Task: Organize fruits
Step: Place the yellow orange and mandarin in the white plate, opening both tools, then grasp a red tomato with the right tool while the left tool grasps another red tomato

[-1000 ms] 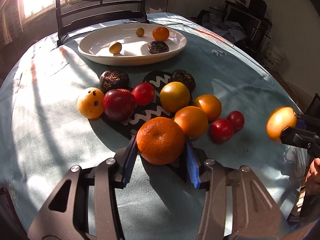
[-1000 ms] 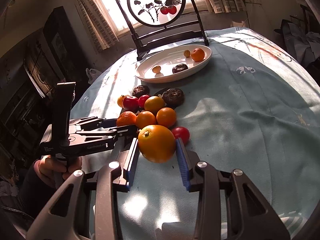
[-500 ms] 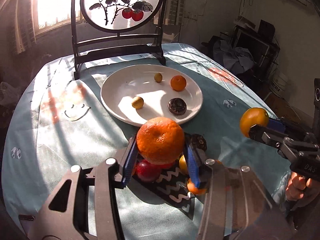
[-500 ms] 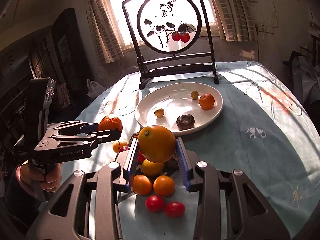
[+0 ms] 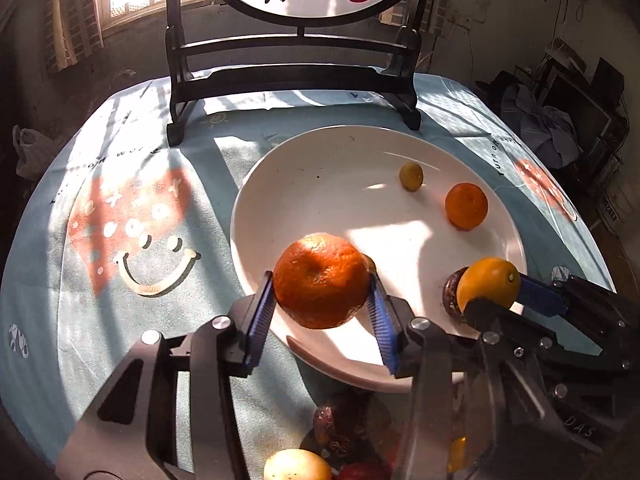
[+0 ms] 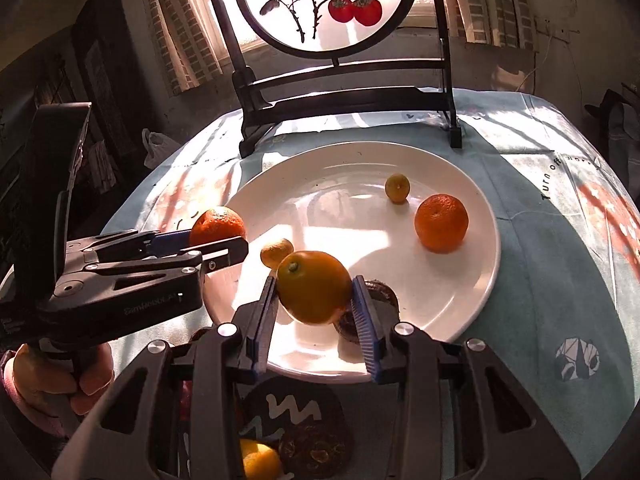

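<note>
My left gripper [image 5: 320, 300] is shut on a large rough orange [image 5: 322, 280] and holds it above the near left part of the white plate [image 5: 280, 184]. My right gripper [image 6: 316, 300] is shut on a smooth yellow-orange fruit [image 6: 314, 286] above the plate's near side [image 6: 472, 312]. On the plate lie a small tangerine [image 6: 441, 222], a small green-yellow fruit [image 6: 397, 187], a small yellow fruit [image 6: 276, 252] and a dark wrinkled fruit [image 6: 380, 296], partly hidden by my right fingers. The right gripper also shows in the left wrist view [image 5: 492, 296].
A dark wooden stand with a round painted screen [image 6: 332, 4] stands just behind the plate. Near me, a black patterned mat [image 6: 288, 408] holds more fruit: dark wrinkled ones [image 5: 340, 428], a yellow one [image 5: 296, 466]. The tablecloth [image 5: 120, 220] is pale blue.
Both grippers have moved forward from over the fruit pile to above the plate's near side, each still holding its fruit. The plate now fills the view.
</note>
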The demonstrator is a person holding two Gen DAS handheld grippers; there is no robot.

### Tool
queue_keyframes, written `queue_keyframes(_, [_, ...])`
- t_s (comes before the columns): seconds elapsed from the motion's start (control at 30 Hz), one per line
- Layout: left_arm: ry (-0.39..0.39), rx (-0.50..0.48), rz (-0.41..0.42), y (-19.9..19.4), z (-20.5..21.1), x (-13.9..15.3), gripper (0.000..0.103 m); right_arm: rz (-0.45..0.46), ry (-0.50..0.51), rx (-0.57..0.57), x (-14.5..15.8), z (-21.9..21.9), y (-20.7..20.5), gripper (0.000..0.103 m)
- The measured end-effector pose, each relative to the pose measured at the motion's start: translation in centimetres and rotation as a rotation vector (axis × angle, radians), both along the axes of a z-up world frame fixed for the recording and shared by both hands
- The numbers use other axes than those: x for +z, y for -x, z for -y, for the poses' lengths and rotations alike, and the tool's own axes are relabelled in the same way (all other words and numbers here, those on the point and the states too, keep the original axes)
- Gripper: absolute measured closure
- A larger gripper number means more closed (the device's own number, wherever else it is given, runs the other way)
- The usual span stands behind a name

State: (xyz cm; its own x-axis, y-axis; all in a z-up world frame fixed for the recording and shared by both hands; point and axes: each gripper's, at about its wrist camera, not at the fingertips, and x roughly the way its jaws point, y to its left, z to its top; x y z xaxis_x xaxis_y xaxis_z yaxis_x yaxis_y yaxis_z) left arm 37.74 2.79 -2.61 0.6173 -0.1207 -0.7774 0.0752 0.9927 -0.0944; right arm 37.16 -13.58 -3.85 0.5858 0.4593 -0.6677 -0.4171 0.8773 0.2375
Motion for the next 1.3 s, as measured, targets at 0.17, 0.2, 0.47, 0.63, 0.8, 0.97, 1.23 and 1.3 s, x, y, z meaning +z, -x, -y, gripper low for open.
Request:
queue_keyframes(0.17, [-0.012, -0.001, -0.018, -1.2, -0.1, -0.9, 0.057, -0.014, 0.032, 0.024, -0.9, -1.1, -1.0, 0.065])
queue_keyframes(0.2, [-0.018, 0.001, -0.018, -1.2, 0.0, -0.9, 0.057, -0.020, 0.038, 0.026, -1.0, -1.2, -1.0, 0.065])
queue_keyframes(0.47, [-0.050, 0.056, 0.120, 3.6, -0.4, 3.1, 0.010, 0.039, -0.012, 0.034, 2.3, 0.7, 3.0, 0.059])
queue_keyframes(0.63, [-0.020, 0.066, 0.151, 10.5, -0.8, 4.8, 0.004, 0.072, -0.033, 0.042, 3.2, 3.0, 9.7, 0.058])
queue_keyframes(0.8, [0.010, 0.079, 0.108, 17.2, -0.6, 2.4, 0.004, 0.047, -0.018, 0.049, 1.1, 4.8, 16.3, 0.057])
queue_keyframes(0.97, [0.052, 0.083, 0.076, 21.8, -0.4, -1.0, 0.004, 0.015, 0.025, 0.006, -1.1, 6.0, 19.8, 0.057])
queue_keyframes(1.23, [0.089, 0.038, 0.076, 23.2, 0.0, -2.5, 0.004, -0.027, 0.074, -0.039, -2.9, 6.2, 20.5, 0.057])
queue_keyframes(1.3, [0.089, 0.030, 0.068, 23.3, 0.2, -2.7, 0.004, -0.030, 0.096, -0.040, -3.0, 6.0, 20.1, 0.057])
